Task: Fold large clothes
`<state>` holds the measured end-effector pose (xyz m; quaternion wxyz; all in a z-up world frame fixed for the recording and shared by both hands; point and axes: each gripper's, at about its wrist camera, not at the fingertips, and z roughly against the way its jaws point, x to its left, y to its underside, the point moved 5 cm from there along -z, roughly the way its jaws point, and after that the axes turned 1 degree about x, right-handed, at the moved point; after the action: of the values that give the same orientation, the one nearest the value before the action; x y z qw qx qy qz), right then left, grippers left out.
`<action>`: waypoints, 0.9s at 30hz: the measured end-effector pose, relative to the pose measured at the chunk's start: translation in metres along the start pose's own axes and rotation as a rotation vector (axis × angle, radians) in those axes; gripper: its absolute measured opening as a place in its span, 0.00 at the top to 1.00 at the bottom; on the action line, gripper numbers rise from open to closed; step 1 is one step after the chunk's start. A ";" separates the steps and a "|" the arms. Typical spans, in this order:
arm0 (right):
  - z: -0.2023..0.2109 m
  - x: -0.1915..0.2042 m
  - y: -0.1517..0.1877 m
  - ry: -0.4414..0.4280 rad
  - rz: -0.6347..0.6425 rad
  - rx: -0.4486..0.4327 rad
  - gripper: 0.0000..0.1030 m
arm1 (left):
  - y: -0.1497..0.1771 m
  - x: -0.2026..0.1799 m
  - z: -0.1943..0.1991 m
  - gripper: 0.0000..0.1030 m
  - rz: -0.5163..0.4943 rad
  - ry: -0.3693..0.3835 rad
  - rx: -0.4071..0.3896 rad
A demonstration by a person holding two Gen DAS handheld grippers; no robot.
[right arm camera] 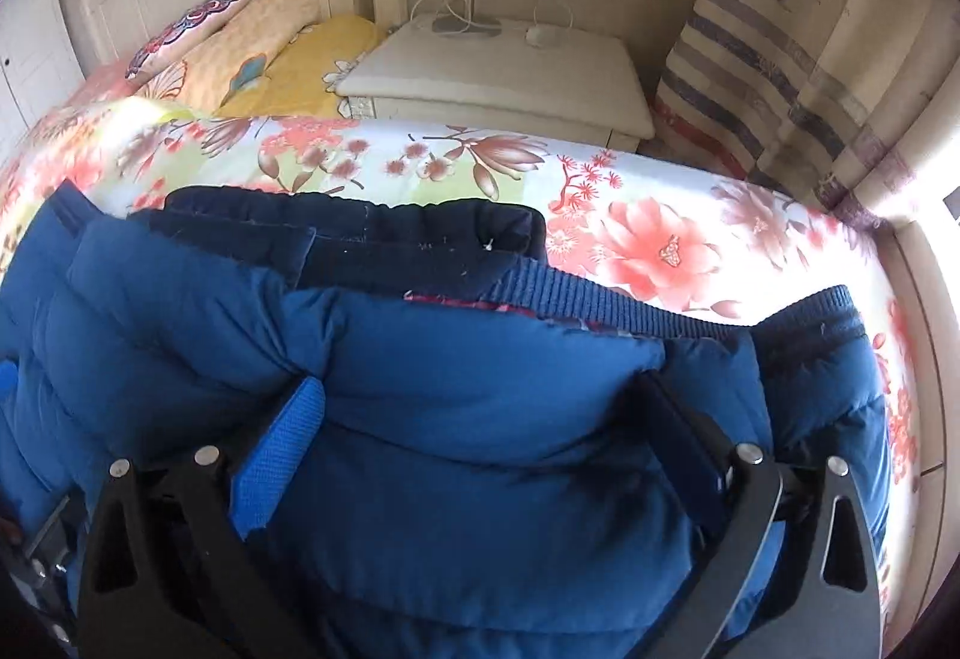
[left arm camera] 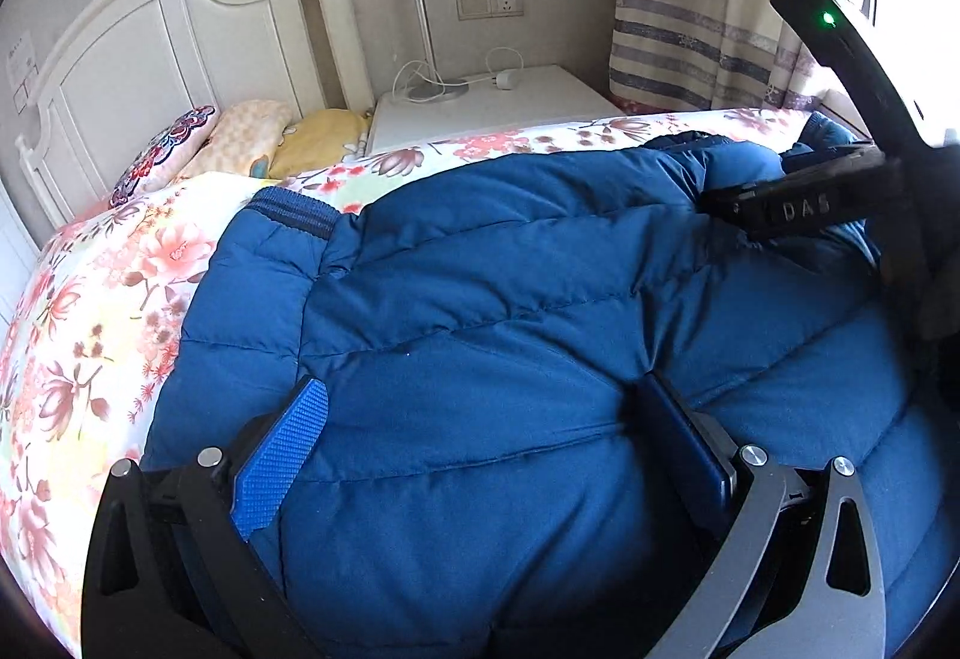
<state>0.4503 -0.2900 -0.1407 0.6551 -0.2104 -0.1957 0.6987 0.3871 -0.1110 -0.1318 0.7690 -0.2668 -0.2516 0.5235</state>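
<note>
A blue quilted puffer jacket (left arm camera: 480, 299) lies on the floral bed sheet (left arm camera: 90, 311). My left gripper (left arm camera: 480, 395) stands open with its jaws wide, pressed down onto the jacket's padded body. In the left wrist view the right gripper (left arm camera: 798, 206) shows at the far right on the jacket. In the right wrist view my right gripper (right arm camera: 480, 395) is also open, its fingers set on either side of a thick fold of the jacket (right arm camera: 480, 419) near the ribbed hem (right arm camera: 630, 311). A dark blue lining or collar (right arm camera: 360, 233) lies behind.
Bed with white headboard (left arm camera: 150, 41) and several pillows (left arm camera: 240, 143) at far left. A white nightstand (left arm camera: 480, 107) with a lamp and cable stands beyond the bed's edge. A striped curtain (left arm camera: 690, 29) hangs at the right. Floral sheet (right arm camera: 660, 239) shows around the jacket.
</note>
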 end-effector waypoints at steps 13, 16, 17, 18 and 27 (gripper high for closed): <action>0.099 -0.007 0.123 -0.069 0.097 -0.141 0.03 | 0.000 0.000 0.001 0.04 0.001 -0.002 -0.009; 0.132 -0.019 0.142 -0.042 0.027 -0.156 0.03 | 0.001 0.001 0.001 0.04 -0.001 -0.006 -0.005; 0.146 -0.021 0.150 -0.057 0.005 -0.190 0.03 | 0.001 0.001 0.001 0.04 0.000 -0.005 -0.004; 0.161 -0.028 0.165 -0.090 -0.031 -0.221 0.03 | 0.001 0.001 0.001 0.04 0.001 -0.003 -0.004; 0.183 -0.088 0.300 -0.344 -0.407 -0.148 0.03 | 0.001 0.001 0.001 0.04 -0.006 -0.018 -0.006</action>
<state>0.1038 -0.3970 -0.1493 0.7220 -0.0923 -0.3927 0.5621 0.3862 -0.1094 -0.1322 0.7676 -0.2638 -0.2609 0.5226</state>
